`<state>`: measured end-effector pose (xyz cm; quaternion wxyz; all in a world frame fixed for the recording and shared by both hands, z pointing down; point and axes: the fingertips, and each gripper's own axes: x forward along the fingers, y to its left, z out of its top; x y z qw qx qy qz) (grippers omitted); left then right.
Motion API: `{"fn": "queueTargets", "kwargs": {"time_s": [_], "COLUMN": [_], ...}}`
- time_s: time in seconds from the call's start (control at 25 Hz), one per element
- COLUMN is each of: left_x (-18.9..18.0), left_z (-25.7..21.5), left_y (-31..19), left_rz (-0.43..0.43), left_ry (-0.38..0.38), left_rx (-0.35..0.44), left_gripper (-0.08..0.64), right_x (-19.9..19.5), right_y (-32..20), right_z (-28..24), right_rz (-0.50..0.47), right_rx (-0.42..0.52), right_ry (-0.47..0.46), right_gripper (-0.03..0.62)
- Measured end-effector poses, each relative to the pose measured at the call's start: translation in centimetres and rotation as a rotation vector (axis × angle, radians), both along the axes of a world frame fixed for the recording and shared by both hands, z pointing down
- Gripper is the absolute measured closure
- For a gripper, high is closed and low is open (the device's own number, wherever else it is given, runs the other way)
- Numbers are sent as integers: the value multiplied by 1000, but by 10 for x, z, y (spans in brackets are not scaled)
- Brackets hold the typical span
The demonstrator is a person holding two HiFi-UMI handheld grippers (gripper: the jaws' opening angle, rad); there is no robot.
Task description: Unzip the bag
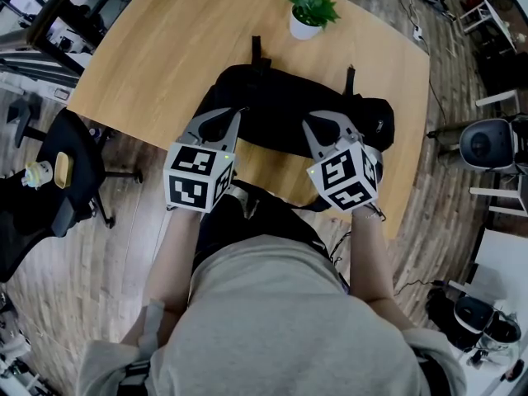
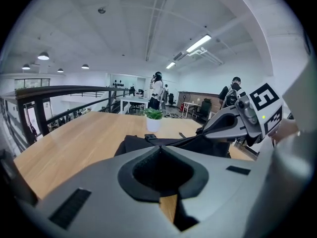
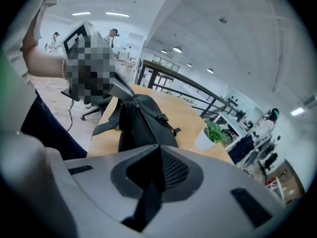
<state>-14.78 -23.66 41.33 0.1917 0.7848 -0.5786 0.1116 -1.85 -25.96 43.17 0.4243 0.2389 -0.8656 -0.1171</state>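
A black bag (image 1: pixel 289 106) lies across the near side of the wooden table (image 1: pixel 165 48). My left gripper (image 1: pixel 233 114) is at the bag's near left part, jaws shut. In the left gripper view its tips (image 2: pixel 159 148) meet just before the bag (image 2: pixel 138 144), and I see nothing pinched between them. My right gripper (image 1: pixel 312 124) is at the bag's near right part. In the right gripper view it (image 3: pixel 158 148) is shut on a black strap (image 3: pixel 146 202) of the bag, which hangs down between the jaws. The bag's zip line (image 3: pixel 148 125) runs away from those jaws.
A potted plant (image 1: pixel 309 11) in a white pot stands beyond the bag. A black office chair (image 1: pixel 58 172) is left of the table, and stools (image 1: pixel 487 143) and cables are on the floor to the right. People (image 2: pixel 157 88) stand far back in the room.
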Motion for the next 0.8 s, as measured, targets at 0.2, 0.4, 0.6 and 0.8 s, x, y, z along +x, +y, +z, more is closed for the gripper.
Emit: {"fn": "queueTargets", "kwargs": {"time_s": [0.2,0.4,0.6,0.8], "left_x": [-21,-34,-31,-32], "left_z": [4,7,5,10], "left_y": [3,4,4,5], "left_rz": [-47,-78,-81,-90], "left_ry": [-2,31,56,40], "left_rx": [-10,-26,-13,-16], "left_gripper": [538,538,538,538], "right_x": [2,2,2,0], "right_y": [0,0,-3,0], "right_z": [2,2,0,4], "right_rz": [14,28,42,60], "right_rx": [0,-6,15,-3], "right_ry": [-10,-19,-28,-61], "right_gripper": [569,569,569,560]}}
